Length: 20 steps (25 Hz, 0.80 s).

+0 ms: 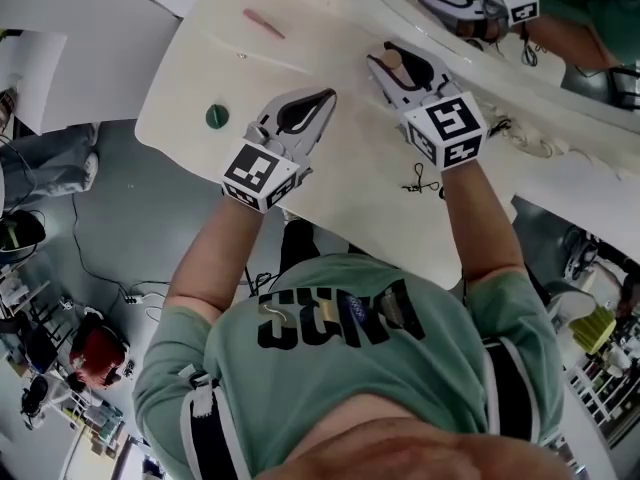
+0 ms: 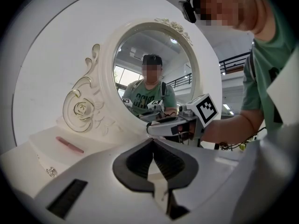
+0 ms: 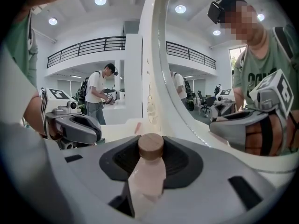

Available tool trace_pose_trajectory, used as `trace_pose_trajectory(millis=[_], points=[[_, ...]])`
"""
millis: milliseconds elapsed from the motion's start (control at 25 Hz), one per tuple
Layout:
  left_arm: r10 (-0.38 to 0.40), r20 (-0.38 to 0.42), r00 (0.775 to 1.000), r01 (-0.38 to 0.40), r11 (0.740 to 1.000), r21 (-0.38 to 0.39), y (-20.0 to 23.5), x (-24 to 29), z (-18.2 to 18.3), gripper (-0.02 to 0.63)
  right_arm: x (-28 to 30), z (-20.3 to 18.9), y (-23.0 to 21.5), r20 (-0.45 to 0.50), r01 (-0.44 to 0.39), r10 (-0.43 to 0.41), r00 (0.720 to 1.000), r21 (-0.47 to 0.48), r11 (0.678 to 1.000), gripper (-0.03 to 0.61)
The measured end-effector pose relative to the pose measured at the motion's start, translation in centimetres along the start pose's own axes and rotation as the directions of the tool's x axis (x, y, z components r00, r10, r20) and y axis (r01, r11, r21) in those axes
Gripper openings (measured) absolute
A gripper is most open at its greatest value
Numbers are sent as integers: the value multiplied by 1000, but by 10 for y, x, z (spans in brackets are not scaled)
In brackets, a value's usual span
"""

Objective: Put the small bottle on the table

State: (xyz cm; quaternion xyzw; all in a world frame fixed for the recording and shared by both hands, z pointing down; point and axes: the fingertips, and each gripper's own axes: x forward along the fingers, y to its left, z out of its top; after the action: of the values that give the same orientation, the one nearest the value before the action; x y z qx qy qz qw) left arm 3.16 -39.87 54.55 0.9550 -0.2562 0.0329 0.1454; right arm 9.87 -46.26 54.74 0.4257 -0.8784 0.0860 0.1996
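1. The white table [image 1: 190, 78] has bare top between and ahead of both tongs, so there is room. Its near edge runs just under the person's wrists. A bottle set down too close to that edge could tip off to the floor.
2. The mirror [image 2: 154, 69] in its carved white frame stands just beyond the right tongs. A forward push while lowering could knock the cap or the jaw tips against the frame and twist the bottle in the grip.
3. The right tongs [image 3: 150, 160] are pinching the small bottle [image 3: 148, 171] around its pale pink body, and its wooden cap pokes out past the jaw tips. The bottle seems to lie along the jaws rather than hang upright. If it is let go in that attitude it would likely land on its side and roll.
4. The left tongs [image 2: 153, 146] are pressed together with nothing between them, and sit near the right pair over the table. Drifting sideways, they could nudge the bottle once it stands.
5. The small bottle is over the far side of the table, close to the mirror's foot. No view shows whether its base touches the top yet. Opening the jaws early would drop it, and it looks narrow and easy to topple.
6. A thin black loop [image 1: 422, 180] lies near the right wrist, while a green round thing [image 1: 217, 116] and a pink stick [image 1: 263, 24] lie well to the left. Setting the base on the loop would leave it wobbling.
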Motion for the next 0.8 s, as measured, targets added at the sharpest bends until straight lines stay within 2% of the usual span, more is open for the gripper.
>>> trace_pose_trajectory(millis=[280,520,800], points=[[-9,-3,1000,9,1000,-1,2,6,-4,9,7,-9,-3,-5,3,-3,1000,13,1000,129],[-14,1,1000,14,1000,-19,3,10,-7,9,10,-8,-4,40,1,-2,999,31,1000,129],[-10,10,1000,10,1000,-9,2,9,-6,9,9,-7,-4,59,22,-23,998,8,1000,138]])
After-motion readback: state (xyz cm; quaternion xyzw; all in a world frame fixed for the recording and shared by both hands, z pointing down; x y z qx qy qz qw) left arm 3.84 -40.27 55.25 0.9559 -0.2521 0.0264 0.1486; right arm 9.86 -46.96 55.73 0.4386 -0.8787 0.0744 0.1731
